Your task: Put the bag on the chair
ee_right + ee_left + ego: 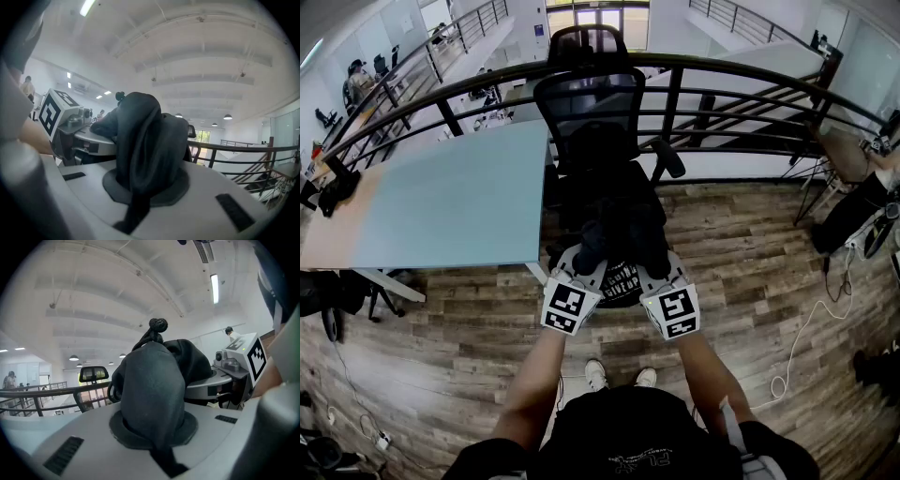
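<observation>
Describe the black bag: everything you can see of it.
The black bag looks like soft, matte fabric bunched into folds, with white print near its lower edge. The left gripper and the right gripper are each shut on a gathered fold, side by side. It sits in front of the black office chair, over the seat; whether it rests there cannot be told.

Open-plan office, mezzanine level: a desk (459, 197), a mesh swivel chair (581, 103), a black railing (671, 94) with more workstations (375, 70) beyond, wood-look flooring (750, 253), strip ceiling lights (214, 287).
</observation>
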Demonstrator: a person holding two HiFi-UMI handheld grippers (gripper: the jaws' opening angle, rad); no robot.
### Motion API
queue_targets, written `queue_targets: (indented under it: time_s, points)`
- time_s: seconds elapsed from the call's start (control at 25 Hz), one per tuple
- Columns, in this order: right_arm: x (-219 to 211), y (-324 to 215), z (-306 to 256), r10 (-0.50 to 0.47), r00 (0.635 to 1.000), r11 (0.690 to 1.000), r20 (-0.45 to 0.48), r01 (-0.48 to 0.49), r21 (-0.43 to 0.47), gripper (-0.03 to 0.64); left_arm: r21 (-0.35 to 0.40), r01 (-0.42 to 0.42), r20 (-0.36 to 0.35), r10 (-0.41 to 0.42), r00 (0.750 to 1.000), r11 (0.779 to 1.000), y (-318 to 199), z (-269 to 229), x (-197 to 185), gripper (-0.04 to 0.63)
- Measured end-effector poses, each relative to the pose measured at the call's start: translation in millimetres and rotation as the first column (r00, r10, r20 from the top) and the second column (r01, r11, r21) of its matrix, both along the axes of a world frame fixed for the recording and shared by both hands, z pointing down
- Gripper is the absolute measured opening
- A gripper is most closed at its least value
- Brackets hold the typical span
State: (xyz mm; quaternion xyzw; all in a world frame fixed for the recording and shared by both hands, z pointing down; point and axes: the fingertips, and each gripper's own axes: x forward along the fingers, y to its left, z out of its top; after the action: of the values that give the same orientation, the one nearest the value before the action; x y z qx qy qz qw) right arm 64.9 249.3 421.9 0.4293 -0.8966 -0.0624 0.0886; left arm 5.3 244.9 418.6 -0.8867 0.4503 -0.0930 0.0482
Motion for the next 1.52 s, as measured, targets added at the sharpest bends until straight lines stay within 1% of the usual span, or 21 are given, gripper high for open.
queue_targets:
  time_s: [0.16, 0.52, 1.16, 1.52]
  points:
    - [0, 2, 6, -0.002, 1.0, 1.0, -0.003, 0.002, -0.017, 0.028, -0.008, 0.003, -0.006, -0.003, 1.0, 1.0, 3, 3, -2, 0.027]
    - [-6, 9, 6, -0.031, 0.999, 0.999, 0.017, 0.031, -0.02, 0.029, -0.01, -0.011, -0.007, 0.011, 1.0, 1.0, 8, 3, -5, 0.026]
    - [-38, -12, -6, 0.036, 0.999, 0.999, 0.027, -0.036, 0.003, 0.028, 0.012, -0.068, -0.008, 0.068, 0.998, 0.998, -18, -10, -37, 0.028]
    - [-38, -37, -5, 0.047, 0.999, 0.999, 0.022, -0.047, -0.001, 0.028, 0.006, -0.085, 0.005, 0.085, 0.996, 0.996, -45, -9, -36, 0.026]
